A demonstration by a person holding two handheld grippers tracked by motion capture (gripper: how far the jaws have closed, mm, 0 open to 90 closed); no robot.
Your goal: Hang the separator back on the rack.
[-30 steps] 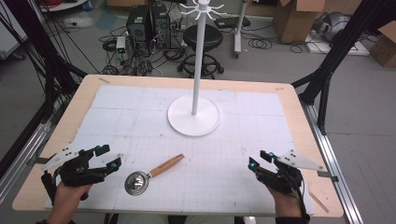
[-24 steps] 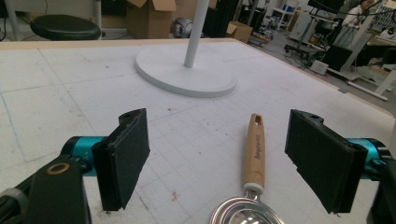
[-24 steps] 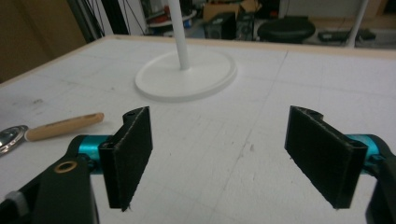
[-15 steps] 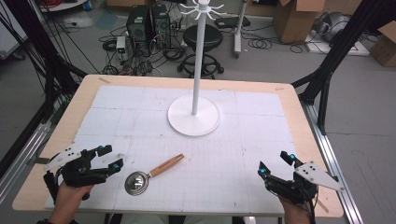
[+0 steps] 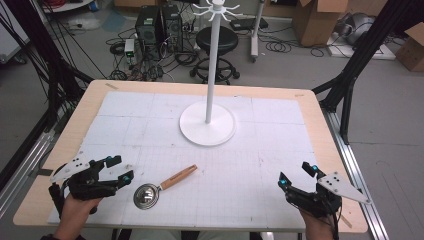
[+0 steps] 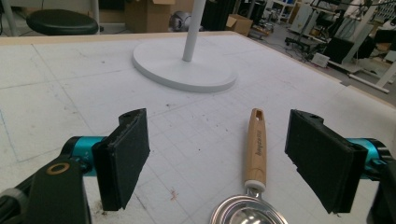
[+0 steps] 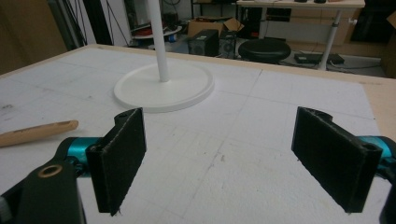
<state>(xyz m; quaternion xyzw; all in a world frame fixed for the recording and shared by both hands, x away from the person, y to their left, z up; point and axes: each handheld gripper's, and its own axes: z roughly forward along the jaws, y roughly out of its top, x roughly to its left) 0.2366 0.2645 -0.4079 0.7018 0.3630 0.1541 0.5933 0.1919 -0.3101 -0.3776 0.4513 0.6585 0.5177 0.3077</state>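
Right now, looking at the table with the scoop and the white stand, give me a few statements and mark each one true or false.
1. The left gripper has its jaws open, empty. True.
2. The scoop hangs from the stand. False: it lies flat on the white mat.
3. The scoop's wooden handle points toward the stand's base. True.
4. The right gripper holds the scoop. False: its jaws are open and empty, far from it.
5. The scoop's bowl is wooden. False: it is shiny metal.
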